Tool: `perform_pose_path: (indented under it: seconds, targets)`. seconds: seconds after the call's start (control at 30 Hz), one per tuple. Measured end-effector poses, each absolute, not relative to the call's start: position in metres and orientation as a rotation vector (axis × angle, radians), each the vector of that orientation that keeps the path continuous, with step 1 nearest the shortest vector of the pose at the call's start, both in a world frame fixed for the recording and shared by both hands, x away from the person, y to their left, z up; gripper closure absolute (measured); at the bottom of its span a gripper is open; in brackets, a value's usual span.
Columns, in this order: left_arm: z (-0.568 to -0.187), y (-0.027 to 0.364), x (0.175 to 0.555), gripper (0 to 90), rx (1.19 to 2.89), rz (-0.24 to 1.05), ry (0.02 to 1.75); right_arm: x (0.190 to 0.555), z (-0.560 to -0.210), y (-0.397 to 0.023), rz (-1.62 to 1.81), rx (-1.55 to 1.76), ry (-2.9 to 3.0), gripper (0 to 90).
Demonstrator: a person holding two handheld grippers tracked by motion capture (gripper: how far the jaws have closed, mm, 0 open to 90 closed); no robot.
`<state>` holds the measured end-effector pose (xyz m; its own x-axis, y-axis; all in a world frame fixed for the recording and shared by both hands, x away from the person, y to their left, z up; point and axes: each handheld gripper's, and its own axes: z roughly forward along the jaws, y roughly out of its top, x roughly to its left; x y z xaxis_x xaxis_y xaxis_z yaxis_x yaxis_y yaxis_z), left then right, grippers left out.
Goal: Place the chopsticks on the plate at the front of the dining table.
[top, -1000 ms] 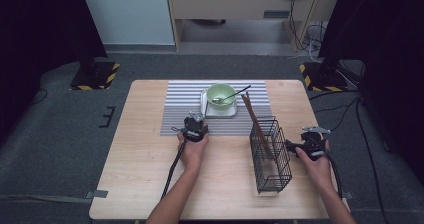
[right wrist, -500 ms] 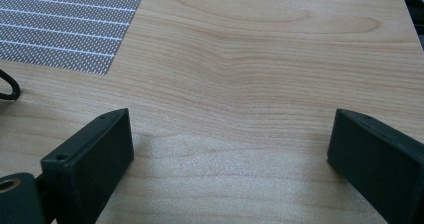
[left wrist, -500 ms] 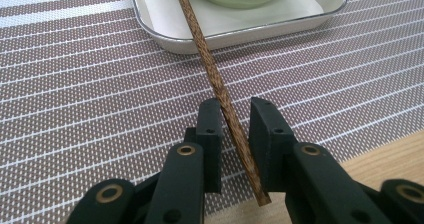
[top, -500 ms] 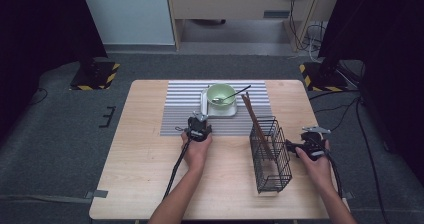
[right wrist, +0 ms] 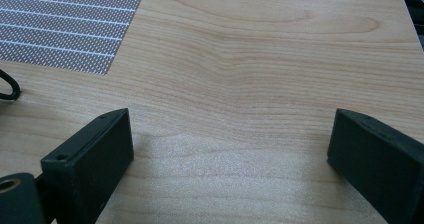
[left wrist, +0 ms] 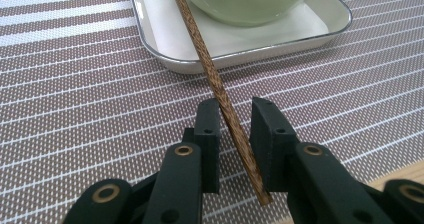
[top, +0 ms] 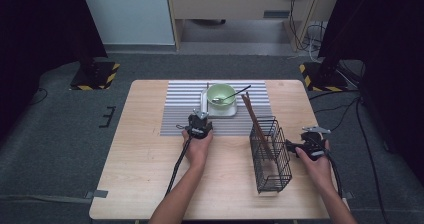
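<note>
A brown wooden chopstick (left wrist: pixel 210 69) leans on the rim of a white tray (left wrist: pixel 250 46) and runs down between the jaws of my left gripper (left wrist: pixel 235 119), which stand narrowly shut on it just above the striped mat (left wrist: pixel 75 99). In the high view the left gripper (top: pixel 200 116) sits at the tray's (top: pixel 222 113) near left corner. A green bowl (top: pixel 221 92) with a spoon (top: pixel 231 97) stands on the tray. My right gripper (top: pixel 291 146) is open, low over bare wood right of a black wire basket (top: pixel 270 156) that holds more chopsticks (top: pixel 254 122). Nothing lies between its jaws (right wrist: pixel 230 149).
The striped mat (top: pixel 180 109) covers the table's far middle. The wooden table (top: pixel 145 174) has bare room at the left and the front. Black cables trail from both grippers toward the near edge. A bit of the basket's wire (right wrist: pixel 9 86) shows left of the right gripper.
My left gripper has moved a little forward and right toward the tray's near left corner. The right gripper and the basket have stayed still.
</note>
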<state>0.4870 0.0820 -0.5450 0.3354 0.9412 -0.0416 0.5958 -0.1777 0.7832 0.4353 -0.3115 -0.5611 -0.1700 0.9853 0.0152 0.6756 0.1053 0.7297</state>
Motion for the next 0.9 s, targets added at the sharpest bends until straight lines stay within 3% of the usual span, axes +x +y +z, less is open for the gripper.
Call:
perform_pose_path:
  seconds: [0.9]
  targets:
    - [-0.5436,0.0796,0.4917,68.1,1.84,0.596,1.333,0.4354,-0.5611,-0.3115,0.841,1.616,1.904,4.5]
